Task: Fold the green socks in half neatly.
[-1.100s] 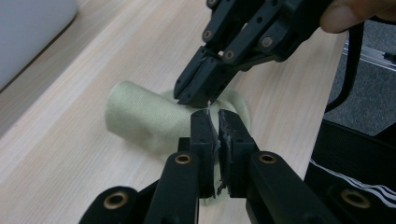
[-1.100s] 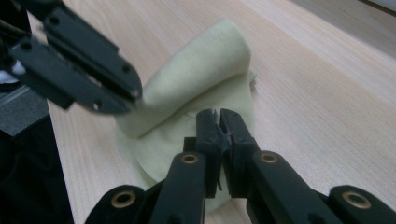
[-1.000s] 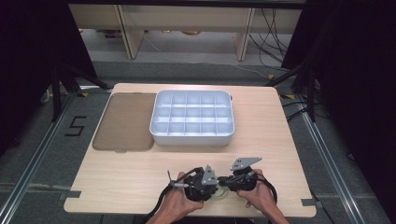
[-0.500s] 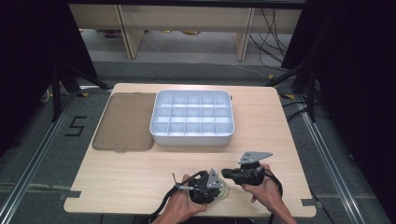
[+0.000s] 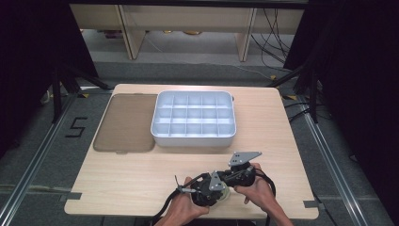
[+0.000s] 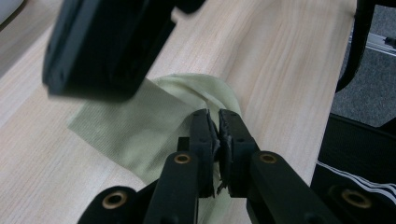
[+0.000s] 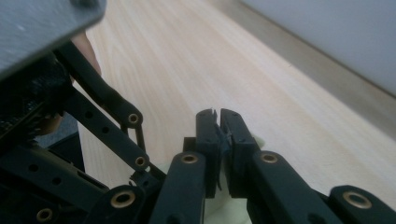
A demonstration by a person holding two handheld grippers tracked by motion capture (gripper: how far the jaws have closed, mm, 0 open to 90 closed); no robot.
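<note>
Pinching a pale cloth (image 6: 154, 121), both hand-held grippers (image 6: 218, 128) (image 7: 219, 128) clamp together, hiding its edge.

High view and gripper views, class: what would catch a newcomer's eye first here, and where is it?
First, the white compartment tray at the middle of the wooden table, with a flat brown mat touching its left side. Then, at the near edge, the left gripper and right gripper, close together, both shut on a pale yellow-green cloth lying on the table.
</note>
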